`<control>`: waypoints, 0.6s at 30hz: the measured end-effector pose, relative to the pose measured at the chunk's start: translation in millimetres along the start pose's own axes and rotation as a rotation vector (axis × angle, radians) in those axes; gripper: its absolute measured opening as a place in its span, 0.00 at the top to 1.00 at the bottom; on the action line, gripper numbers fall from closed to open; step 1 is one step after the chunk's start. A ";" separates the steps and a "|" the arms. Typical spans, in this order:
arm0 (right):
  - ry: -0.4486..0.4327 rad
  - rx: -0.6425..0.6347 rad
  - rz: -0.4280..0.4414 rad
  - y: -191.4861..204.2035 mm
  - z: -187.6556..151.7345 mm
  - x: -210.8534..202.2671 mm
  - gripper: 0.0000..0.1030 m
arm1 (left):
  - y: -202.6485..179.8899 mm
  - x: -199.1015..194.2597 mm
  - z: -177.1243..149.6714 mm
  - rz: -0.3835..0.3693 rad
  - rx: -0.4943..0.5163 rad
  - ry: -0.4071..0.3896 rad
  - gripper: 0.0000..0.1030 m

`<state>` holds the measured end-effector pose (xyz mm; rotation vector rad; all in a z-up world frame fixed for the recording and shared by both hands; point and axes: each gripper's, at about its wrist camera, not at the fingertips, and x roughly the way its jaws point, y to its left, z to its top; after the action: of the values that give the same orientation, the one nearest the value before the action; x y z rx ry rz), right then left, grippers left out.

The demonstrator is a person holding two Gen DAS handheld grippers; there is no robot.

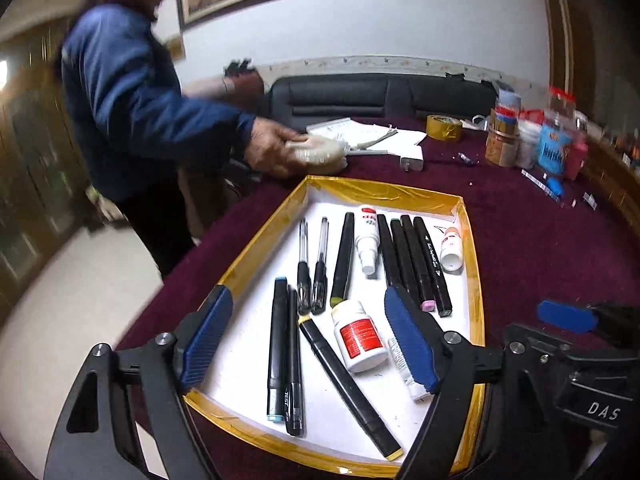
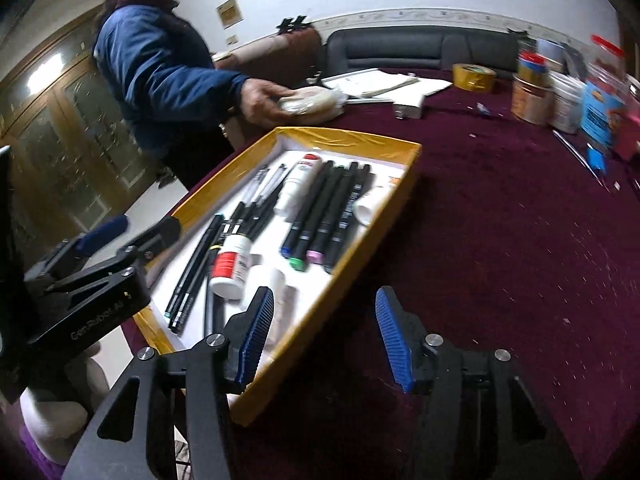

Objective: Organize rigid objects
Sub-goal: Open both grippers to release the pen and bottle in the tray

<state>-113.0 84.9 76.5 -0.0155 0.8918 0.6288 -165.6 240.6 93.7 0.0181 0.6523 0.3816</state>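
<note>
Two grippers are recorded with jaws spread and nothing between the pads. The left gripper hangs over the near end of the tray, its jaws wide on either side of the contents. The right gripper has its jaws partly apart, straddling the tray's near right wall, one pad over the tray and one over the maroon bench.

Inside the tray, the white bottle with the red label lies on its side near the middle, with a small white tube just right of it. Black markers are lined up in a row at the far right; further pens lie at the left, and one long marker lies diagonally at the near end.

Judgement: all items are light and stiff. Smooth round barrels are expected to roll or slip, so a marker is best pinched across its mid-length. The bottle is best taken across its body, below the cap.

A person in a blue jacket stands at the bench's far left edge.
</note>
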 end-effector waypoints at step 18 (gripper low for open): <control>-0.039 0.044 -0.055 -33.2 -22.2 -25.4 0.45 | -70.3 -3.1 -5.7 -0.004 0.183 0.068 0.20</control>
<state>-123.6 38.9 72.9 0.0115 0.8643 0.5565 -147.4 173.5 81.4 0.1787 0.7523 0.3191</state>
